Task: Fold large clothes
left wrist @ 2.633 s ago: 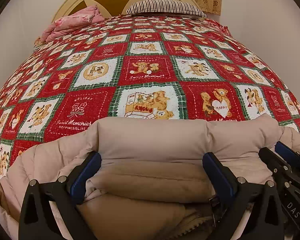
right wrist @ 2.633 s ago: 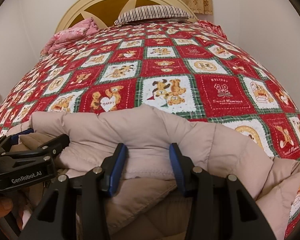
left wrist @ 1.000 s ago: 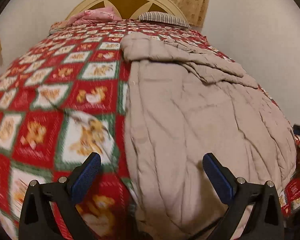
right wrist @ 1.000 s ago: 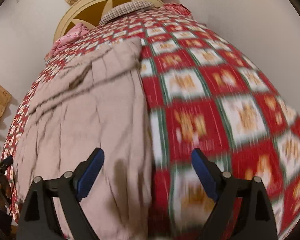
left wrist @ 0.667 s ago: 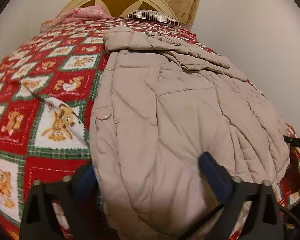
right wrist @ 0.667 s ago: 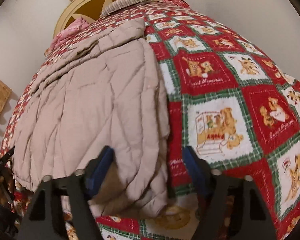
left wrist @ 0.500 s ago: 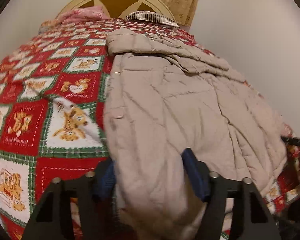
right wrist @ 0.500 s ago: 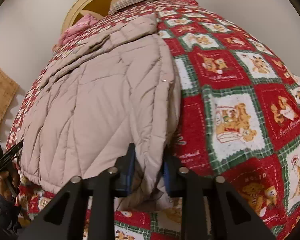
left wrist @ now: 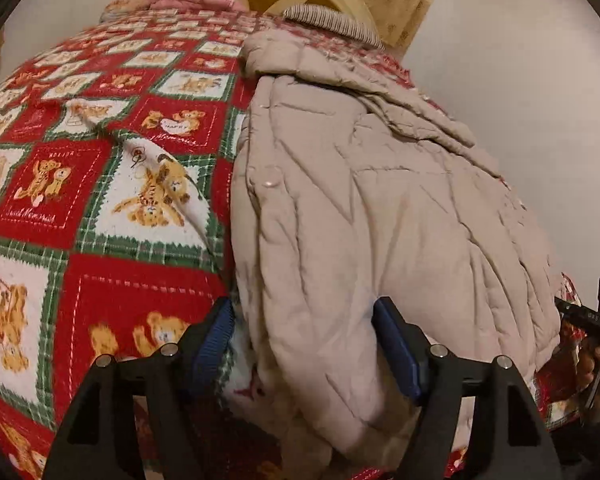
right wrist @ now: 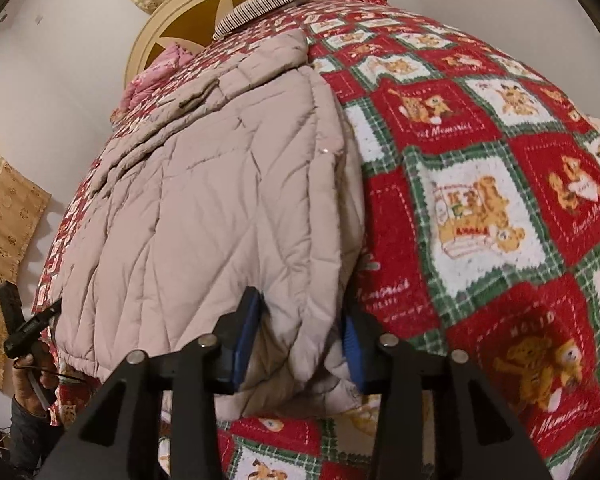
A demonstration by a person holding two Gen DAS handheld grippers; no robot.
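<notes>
On bedspread (left wrist: 80,280), coat (left wrist: 380,208) hem sits between both tongs (left wrist: 306,344) (right wrist: 298,336).

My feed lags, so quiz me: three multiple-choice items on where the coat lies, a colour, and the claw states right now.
1. Where does the beige quilted puffer coat lie?
A. spread on the red, green and white teddy-bear patchwork bedspread
B. hung on the headboard
C. on the floor

2. What colour are the pads on the claw fingers?
A. yellow
B. blue
C. white

3. What holds the coat's near hem?
A. neither claw
B. only the left claw
C. both, one at each near corner

Answers:
1 A, the coat runs along the bedspread toward the striped pillow.
2 B, blue strips line the black fingers in both wrist views.
3 C, coat fabric fills the gap of the left claw and of the right claw, though whether either has fully clamped is unclear.
</notes>
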